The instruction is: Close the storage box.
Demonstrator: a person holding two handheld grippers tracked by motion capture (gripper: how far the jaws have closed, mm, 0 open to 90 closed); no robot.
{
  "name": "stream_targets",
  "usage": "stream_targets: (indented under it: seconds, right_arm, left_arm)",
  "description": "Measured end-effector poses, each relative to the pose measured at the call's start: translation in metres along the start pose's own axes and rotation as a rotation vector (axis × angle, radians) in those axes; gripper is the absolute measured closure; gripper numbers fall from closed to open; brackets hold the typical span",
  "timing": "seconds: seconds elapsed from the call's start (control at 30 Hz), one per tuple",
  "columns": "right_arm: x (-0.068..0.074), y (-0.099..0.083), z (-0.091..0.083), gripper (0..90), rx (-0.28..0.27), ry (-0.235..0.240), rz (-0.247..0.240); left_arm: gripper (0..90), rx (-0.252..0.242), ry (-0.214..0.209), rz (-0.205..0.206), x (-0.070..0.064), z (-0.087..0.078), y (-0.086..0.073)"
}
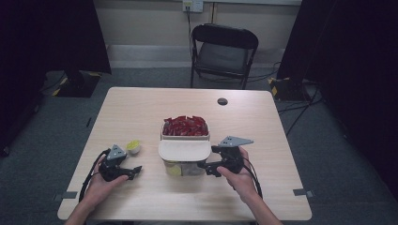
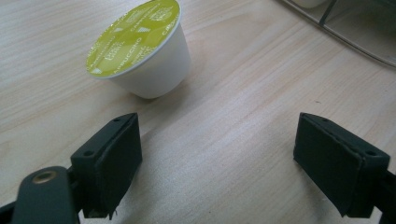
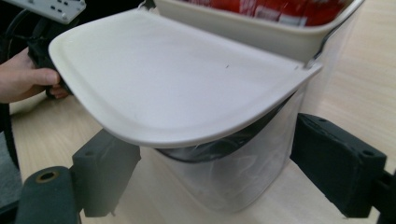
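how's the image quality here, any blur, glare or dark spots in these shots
High view: even light on the table, dark curtains at both sides, soft overall. Left gripper view: capsule fairly sharp, faint shadow beneath. Right gripper view: white lid bright, red contents blurred.

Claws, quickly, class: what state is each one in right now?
Left claw: open, holding nothing, near the green-lidded white plastic capsule.
Right claw: open, at the clear bin.

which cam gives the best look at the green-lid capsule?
Left gripper view: the capsule sits close and tilted on the table, foil lid and white cup clear. High view shows it as a small green spot near the left gripper.
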State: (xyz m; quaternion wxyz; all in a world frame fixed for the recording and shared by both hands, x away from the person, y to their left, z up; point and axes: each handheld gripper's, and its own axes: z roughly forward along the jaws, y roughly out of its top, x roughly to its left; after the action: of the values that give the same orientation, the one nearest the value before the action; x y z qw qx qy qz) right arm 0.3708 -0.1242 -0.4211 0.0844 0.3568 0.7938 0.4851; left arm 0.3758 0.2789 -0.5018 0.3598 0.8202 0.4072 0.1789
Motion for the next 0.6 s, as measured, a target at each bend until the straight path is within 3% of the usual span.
stream_targets:
  seconds: [0.6]
  right_arm:
    - [-0.004,-0.02,0.008,15.1,0.051,-0.018,0.009]
  left_arm:
    - [14.8,0.001,-0.001,0.001,0.0,0.0,0.0]
